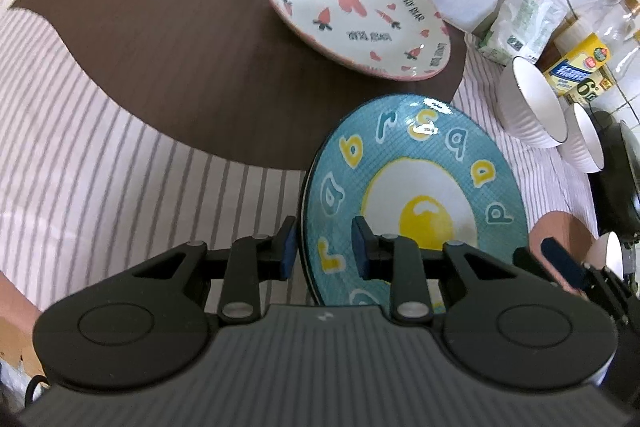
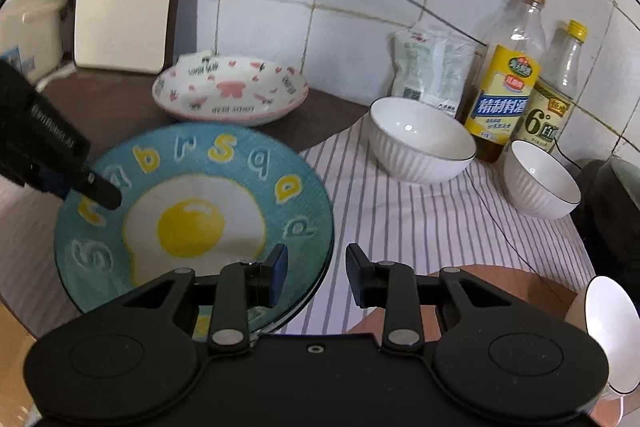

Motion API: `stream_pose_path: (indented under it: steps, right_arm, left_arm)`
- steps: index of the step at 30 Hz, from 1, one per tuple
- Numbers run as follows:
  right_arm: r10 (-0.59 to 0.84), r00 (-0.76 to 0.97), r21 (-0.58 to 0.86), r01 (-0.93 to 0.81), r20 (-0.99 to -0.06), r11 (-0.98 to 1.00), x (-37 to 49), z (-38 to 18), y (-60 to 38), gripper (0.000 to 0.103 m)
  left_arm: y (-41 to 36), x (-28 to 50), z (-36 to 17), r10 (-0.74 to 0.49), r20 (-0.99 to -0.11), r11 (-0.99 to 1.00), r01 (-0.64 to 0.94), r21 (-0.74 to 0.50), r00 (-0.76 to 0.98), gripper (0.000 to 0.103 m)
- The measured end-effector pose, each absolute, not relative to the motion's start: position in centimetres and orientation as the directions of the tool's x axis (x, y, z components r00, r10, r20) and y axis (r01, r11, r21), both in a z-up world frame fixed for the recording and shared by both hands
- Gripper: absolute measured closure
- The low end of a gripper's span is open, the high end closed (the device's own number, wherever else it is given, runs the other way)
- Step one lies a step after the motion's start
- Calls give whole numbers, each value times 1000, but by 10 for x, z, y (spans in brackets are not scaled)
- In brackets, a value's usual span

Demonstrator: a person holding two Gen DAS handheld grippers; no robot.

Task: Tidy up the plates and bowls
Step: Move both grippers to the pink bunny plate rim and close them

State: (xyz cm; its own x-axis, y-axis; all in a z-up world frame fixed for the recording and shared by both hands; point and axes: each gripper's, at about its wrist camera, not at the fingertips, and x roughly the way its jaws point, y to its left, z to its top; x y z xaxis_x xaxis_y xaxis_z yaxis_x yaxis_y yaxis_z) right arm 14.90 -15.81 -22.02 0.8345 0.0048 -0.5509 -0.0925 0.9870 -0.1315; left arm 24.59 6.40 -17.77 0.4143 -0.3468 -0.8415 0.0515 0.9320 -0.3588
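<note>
A blue plate [image 1: 420, 187] painted with a fried egg and letters hangs a little above the striped cloth [image 1: 120, 167]. My left gripper [image 1: 325, 247] is shut on its left rim, one pad under it and one on its face. In the right wrist view the blue plate [image 2: 200, 219] shows the left gripper's upper finger [image 2: 102, 193] lying on it. My right gripper [image 2: 316, 267] straddles the plate's right rim with its pads apart and no contact visible. A white plate with pink rabbits [image 1: 356, 11] [image 2: 230, 95] rests behind, on a brown mat [image 1: 160, 27].
Two ribbed white bowls, a larger one [image 2: 420, 139] and a smaller one [image 2: 540, 183], stand to the right. Behind them are two bottles [image 2: 508, 83], a bag [image 2: 432, 67] and the tiled wall. A dark pot [image 2: 612, 195] and another white bowl [image 2: 612, 315] sit far right.
</note>
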Motion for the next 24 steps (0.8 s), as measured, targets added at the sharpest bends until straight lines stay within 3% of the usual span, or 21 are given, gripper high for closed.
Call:
stream_pose_path:
  steps: [9, 15, 17, 19, 24]
  right_arm:
    - [182, 850, 58, -176, -494, 983, 157, -176, -170, 64]
    - [254, 845, 98, -237, -471, 967, 187, -159, -159, 51]
    - [269, 845, 116, -243, -463, 963, 200, -158, -156, 37]
    - [282, 844, 148, -240, -456, 959, 215, -160, -154, 35]
    - [321, 812, 263, -215, -487, 941, 263, -176, -157, 33]
  left_arm:
    - [81, 244, -127, -362, -789, 930, 133, -343, 497, 76]
    - [85, 259, -99, -338, -749, 941, 192, -278, 570, 73]
    - [85, 269, -94, -320, -744, 947, 208, -244, 587, 69]
    - [87, 279, -94, -308, -733, 951, 209, -227, 606, 63]
    - [90, 310, -111, -275, -721, 961, 190, -199, 636, 58]
